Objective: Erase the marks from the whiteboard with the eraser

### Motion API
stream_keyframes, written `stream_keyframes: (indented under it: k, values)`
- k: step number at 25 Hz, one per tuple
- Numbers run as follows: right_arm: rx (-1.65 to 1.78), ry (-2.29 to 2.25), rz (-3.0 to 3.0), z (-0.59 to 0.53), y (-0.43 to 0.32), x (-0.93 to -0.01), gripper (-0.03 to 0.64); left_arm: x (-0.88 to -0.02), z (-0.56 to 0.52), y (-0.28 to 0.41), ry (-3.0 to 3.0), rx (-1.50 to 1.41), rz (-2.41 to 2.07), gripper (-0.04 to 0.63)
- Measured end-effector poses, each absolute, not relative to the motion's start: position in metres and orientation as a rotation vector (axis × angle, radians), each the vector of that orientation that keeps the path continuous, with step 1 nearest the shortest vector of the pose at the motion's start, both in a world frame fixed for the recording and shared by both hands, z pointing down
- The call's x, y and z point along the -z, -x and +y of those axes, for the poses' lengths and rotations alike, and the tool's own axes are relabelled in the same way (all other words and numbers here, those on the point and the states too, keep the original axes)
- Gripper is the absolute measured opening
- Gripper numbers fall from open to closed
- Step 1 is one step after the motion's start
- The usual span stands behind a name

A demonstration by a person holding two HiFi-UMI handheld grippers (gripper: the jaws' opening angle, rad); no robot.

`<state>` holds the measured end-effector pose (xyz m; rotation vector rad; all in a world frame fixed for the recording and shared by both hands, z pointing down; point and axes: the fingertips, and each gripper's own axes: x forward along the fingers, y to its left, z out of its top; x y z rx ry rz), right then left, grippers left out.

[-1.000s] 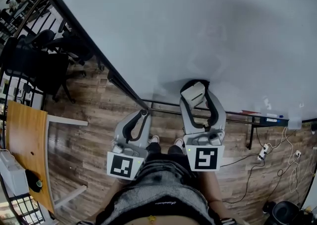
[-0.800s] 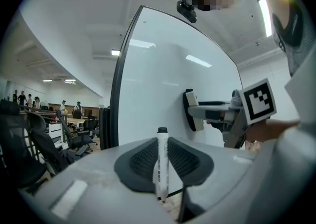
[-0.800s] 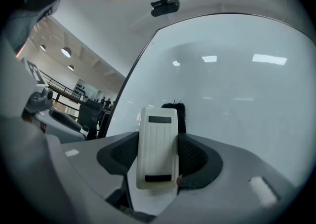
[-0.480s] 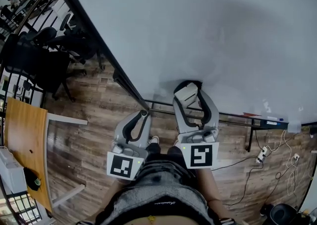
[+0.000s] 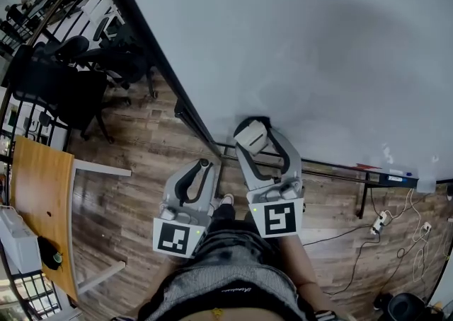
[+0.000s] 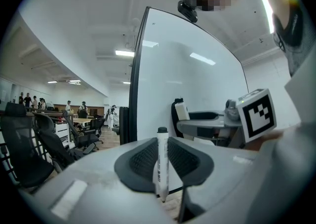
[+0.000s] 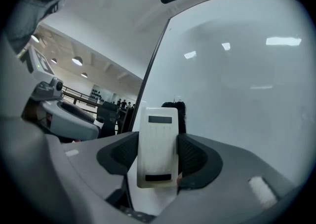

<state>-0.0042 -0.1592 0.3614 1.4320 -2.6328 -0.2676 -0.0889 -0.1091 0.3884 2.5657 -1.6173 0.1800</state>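
- Head view: large white whiteboard w/ black frame (image 5: 318, 44) fills the upper right. Surface reads near clean, only faint grey smudging; no distinct marks I can make out.
- right tool (image 5: 258, 141) is clamped on the white plastic eraser w/ black felt pad (image 7: 157, 151). Jaws grip the long sides of the body, felt side turned to the board, prob. so the pad meets the surface flat on a wipe.
- Eraser sits low on the board, near the bottom-left corner, just above the lower frame rail. Contact w/ the surface: can't tell from any view.
- left tool (image 5: 200, 171) is closed narrow on a slim white marker pen w/ black cap (image 6: 162, 164). Pen upright betw. the pads, cap on. Held low, off the board, by the person's waist; looks parked, out of the wiping path.
- Below: brown wood-plank floor (image 5: 141, 192). Orange wooden bench (image 5: 35, 199) far left, well apart from the work. Narrow tray w/ pens (image 5: 386, 171) at the board's lower right.
- Judgement: erasing looks near done, or on the last low corner. Next move calls for flat pad pressure and sweeps along the bottom edge. Risk: pad tilts, or the tool knocks the frame rail.
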Motion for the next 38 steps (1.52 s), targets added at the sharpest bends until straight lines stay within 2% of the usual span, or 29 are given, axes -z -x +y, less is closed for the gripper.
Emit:
stream_keyframes:
  k: [19,38]
  values:
    - [0.307,-1.735,-2.397,-0.147,-0.118,-0.350,0.252,-0.381,-0.116,0.028,-2.702,-0.158,-1.443,0.075]
    - [0.222,-1.720,-2.624,-0.109,-0.083,-0.327,0.250,-0.339,-0.105,-0.011,-2.858,-0.077,-1.423,0.074]
